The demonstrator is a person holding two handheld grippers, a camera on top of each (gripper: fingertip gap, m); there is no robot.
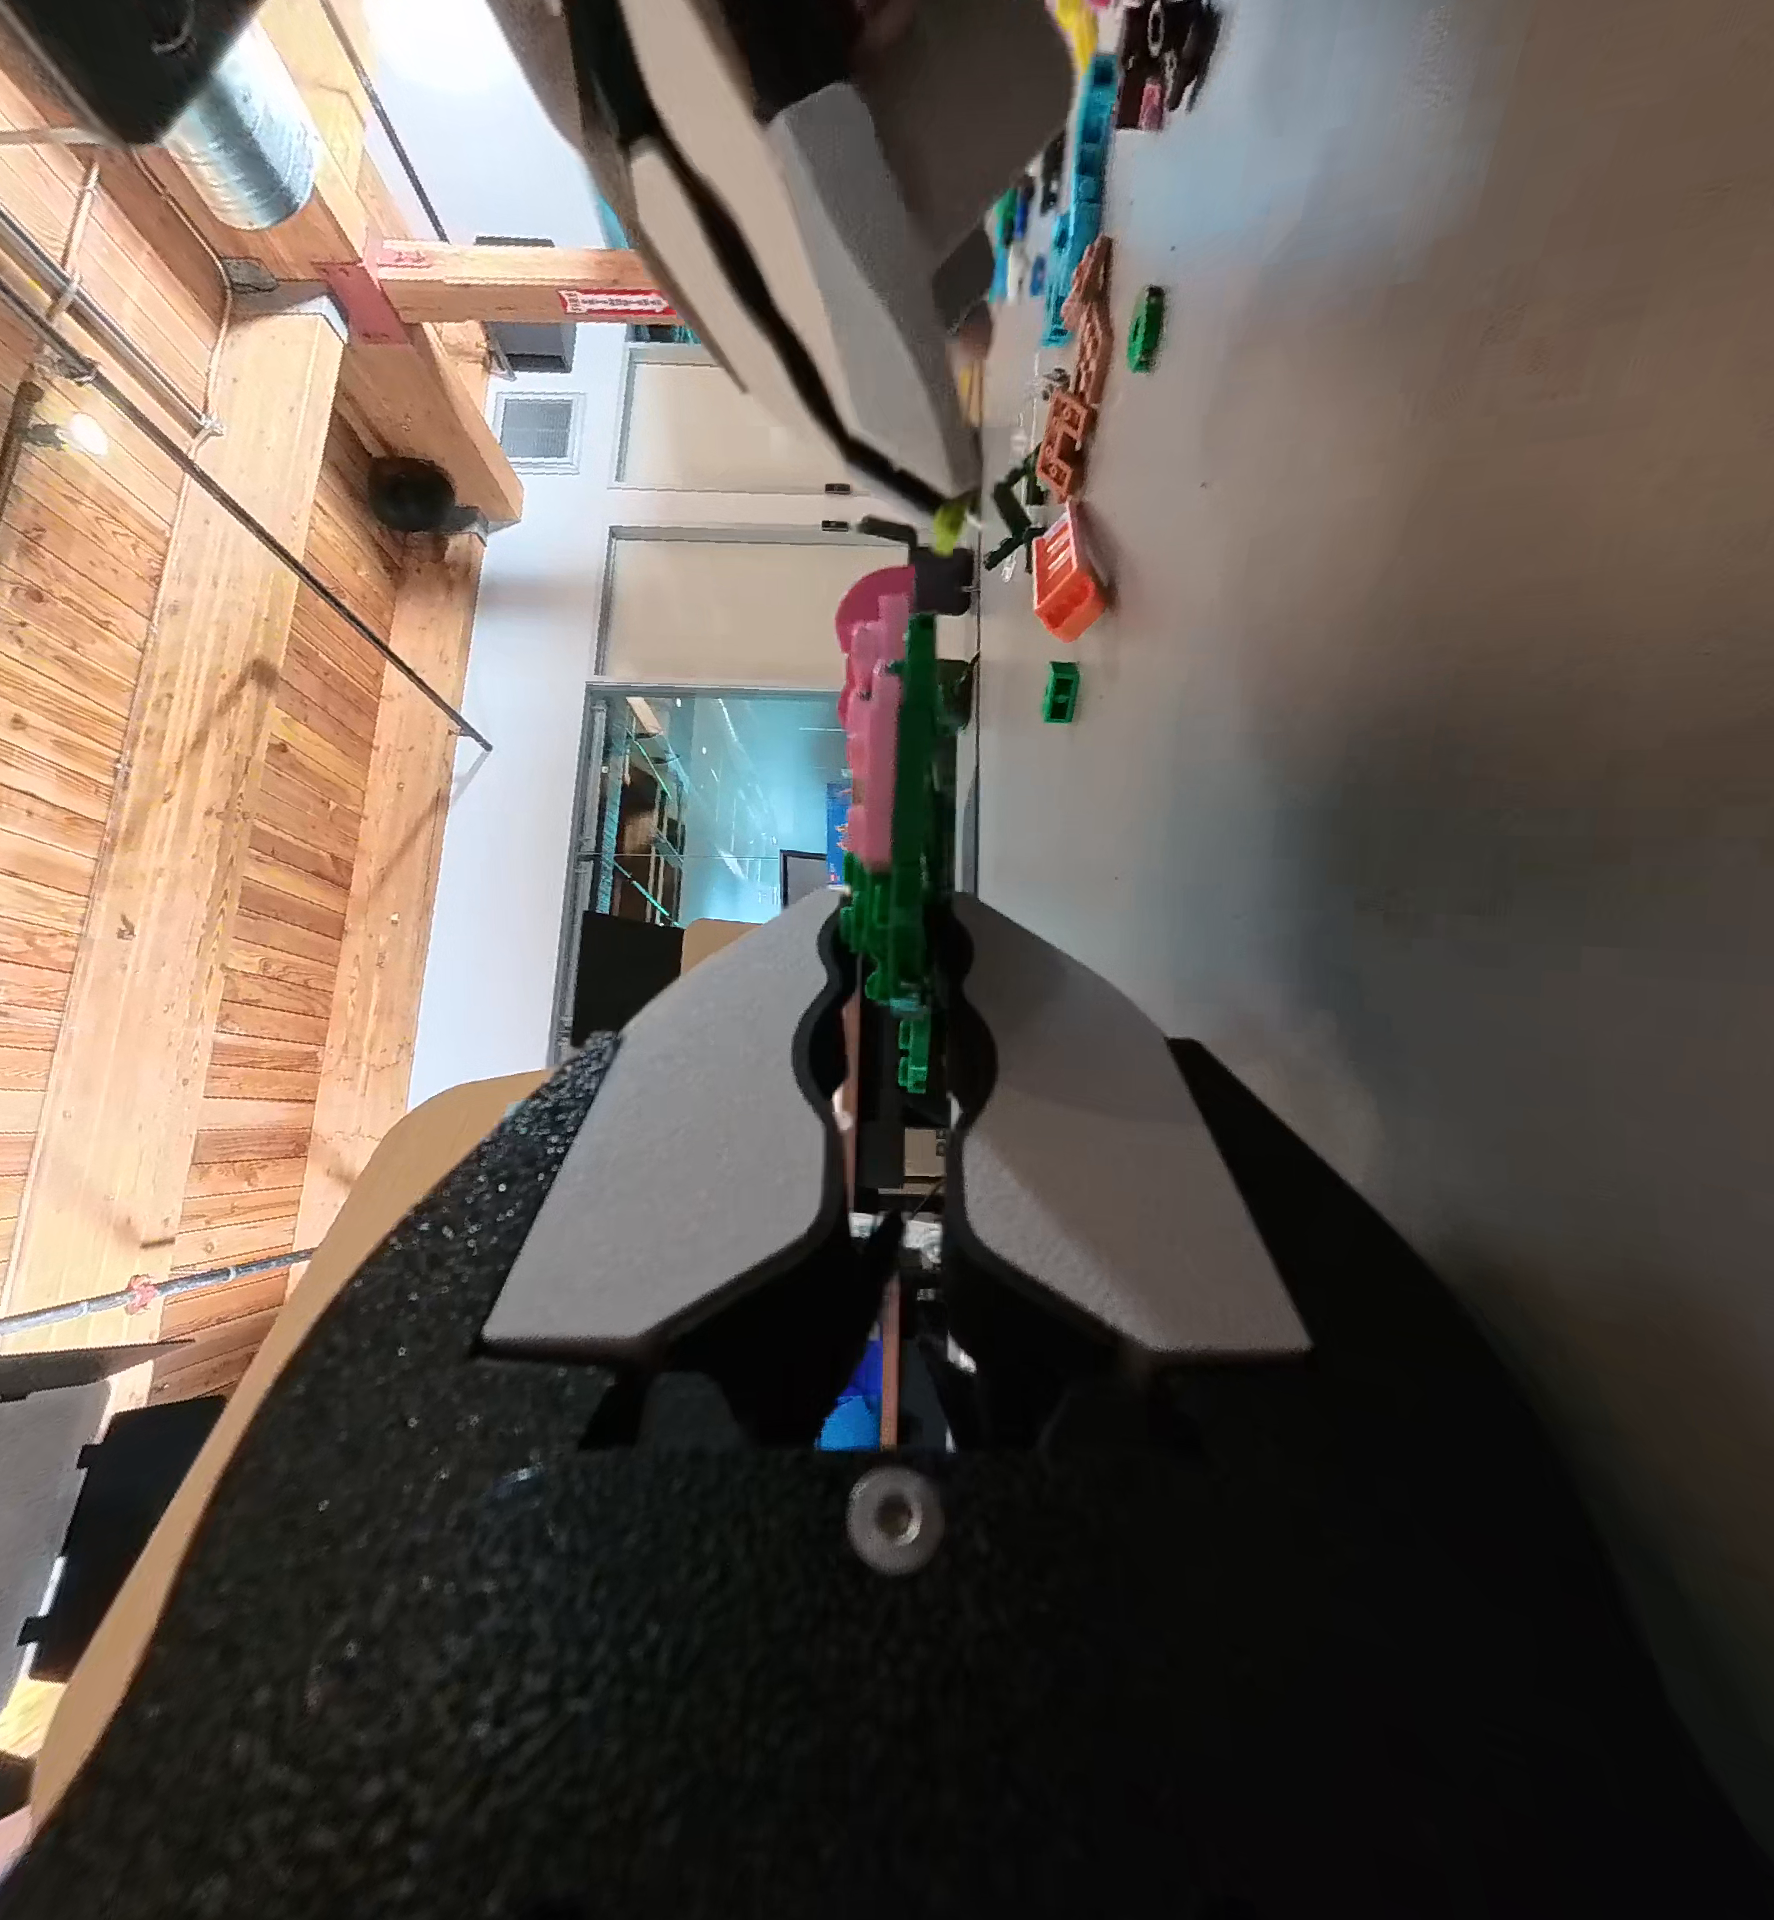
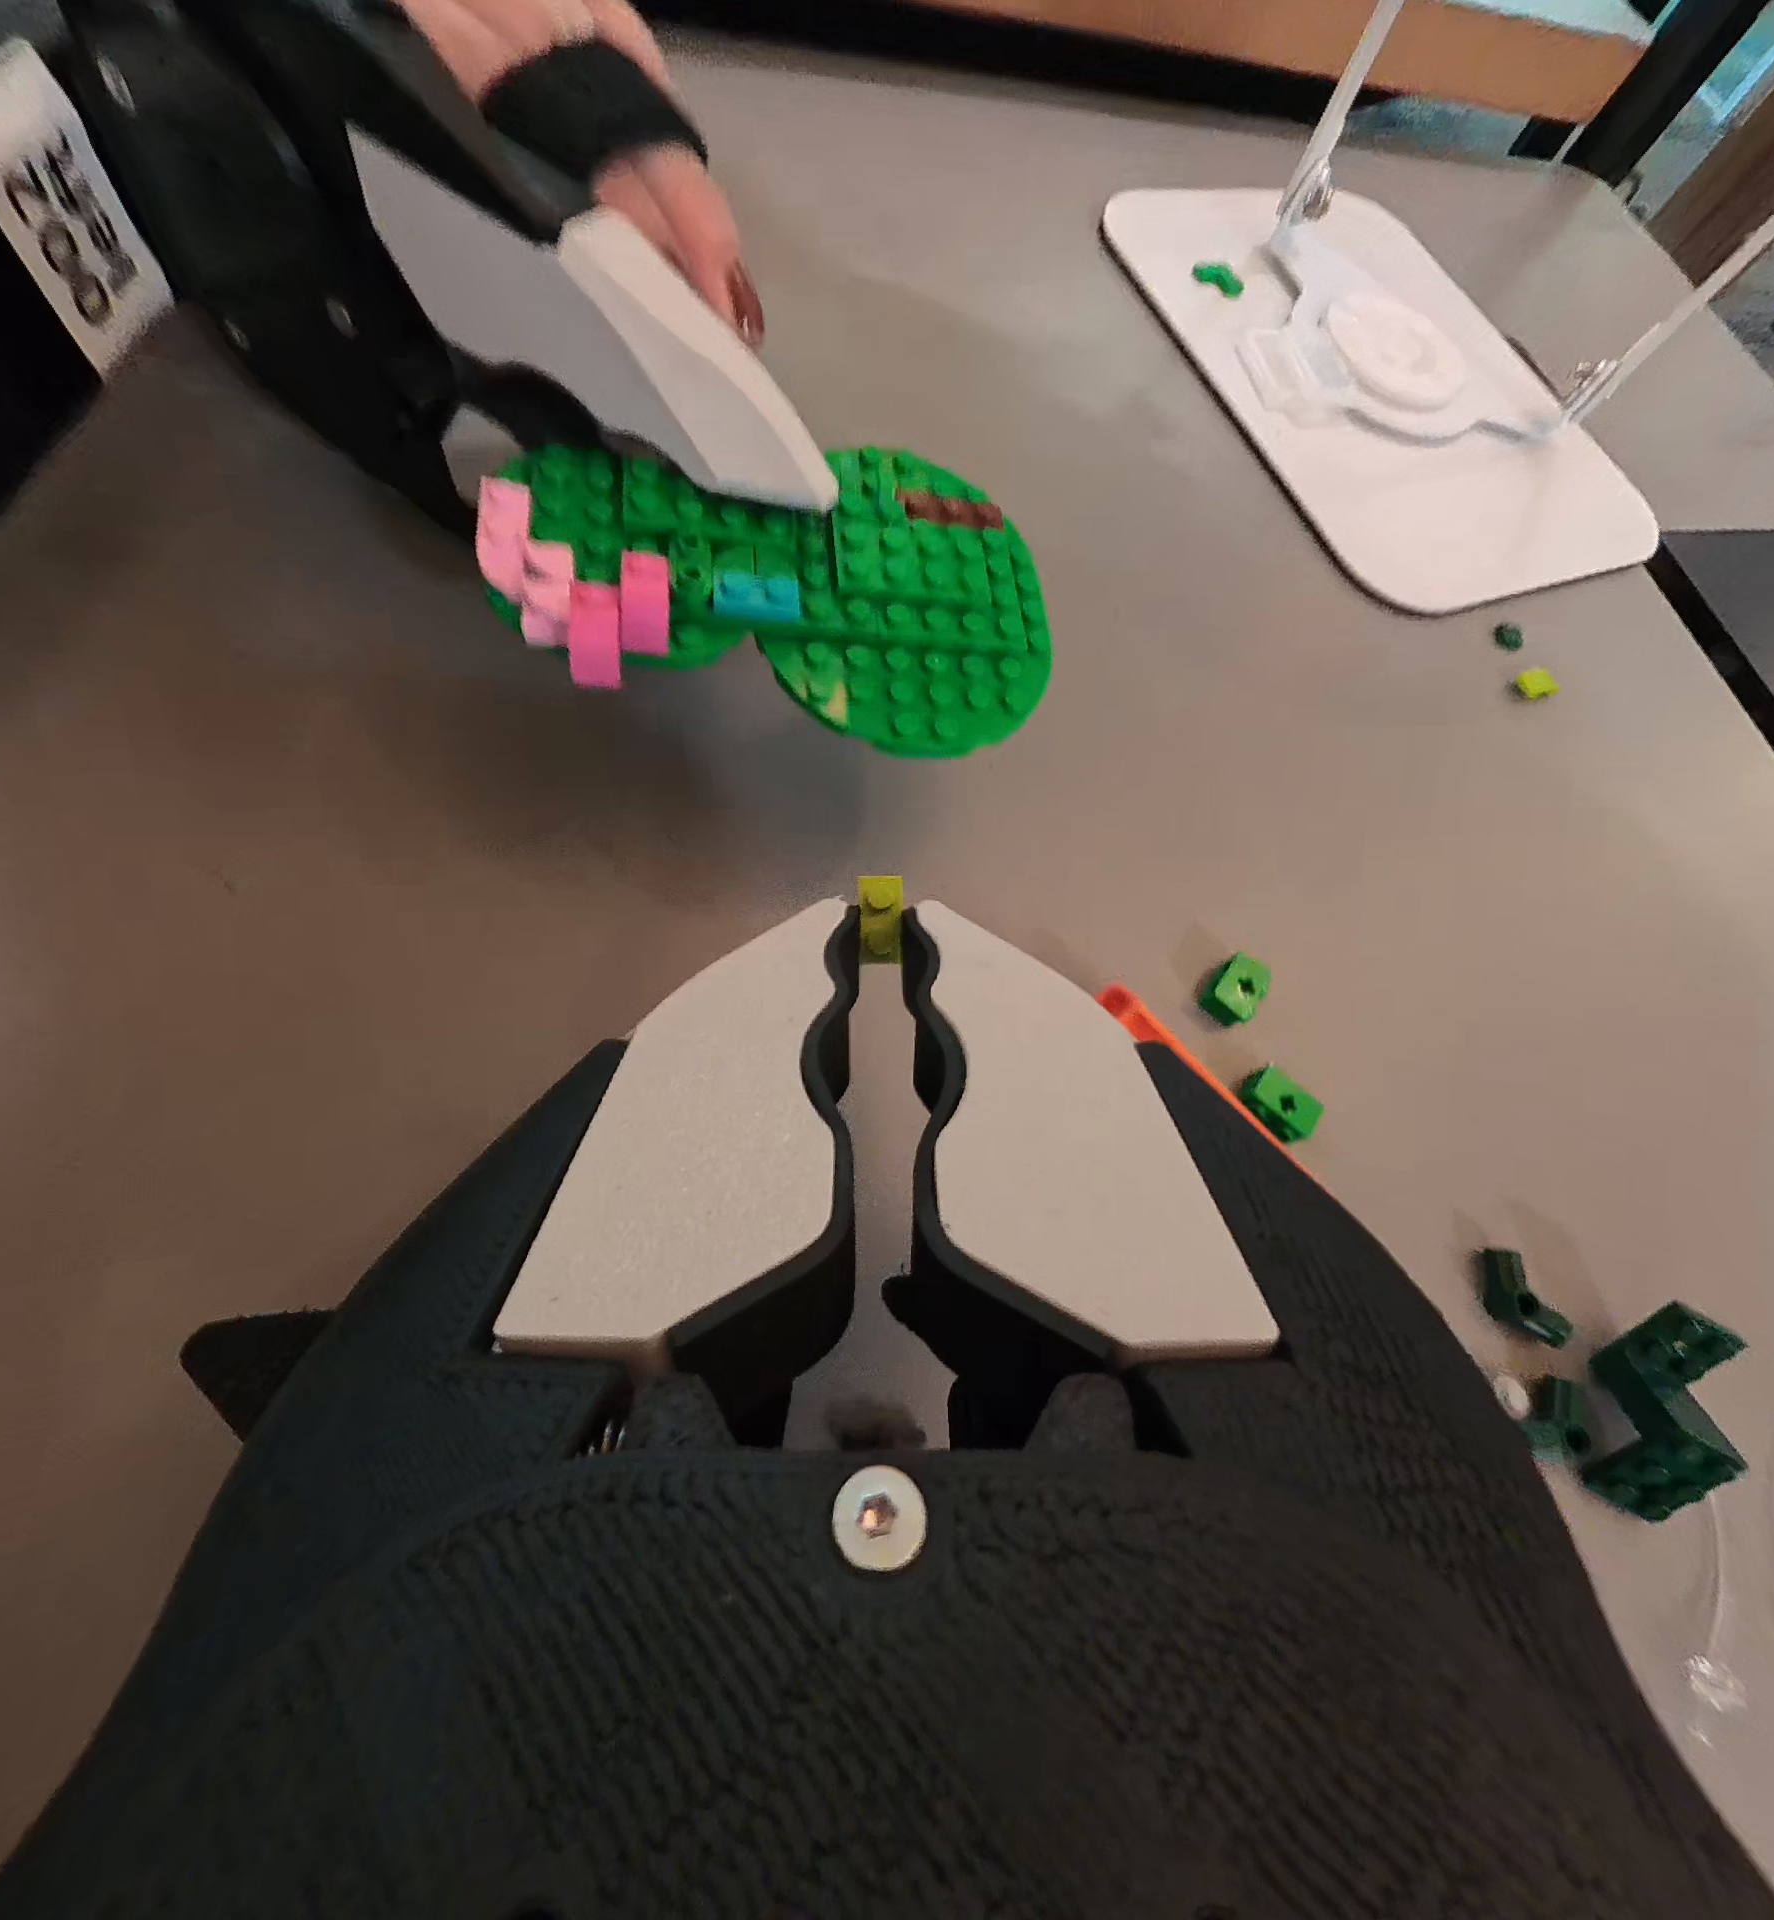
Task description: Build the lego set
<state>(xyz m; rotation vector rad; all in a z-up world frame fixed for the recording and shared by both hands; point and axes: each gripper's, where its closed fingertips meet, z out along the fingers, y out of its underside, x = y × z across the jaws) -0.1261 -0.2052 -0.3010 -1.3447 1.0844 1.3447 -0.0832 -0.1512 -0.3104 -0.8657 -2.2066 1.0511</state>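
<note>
Baseplate (image 2: 904, 623) edge hides inside left gripper (image 1: 898, 935) jaws.

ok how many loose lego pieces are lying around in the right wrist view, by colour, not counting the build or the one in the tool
bright green pieces: 3
dark green pieces: 4
loose lime piece: 1
orange piece, partly behind the right tool: 1
total: 9
</note>
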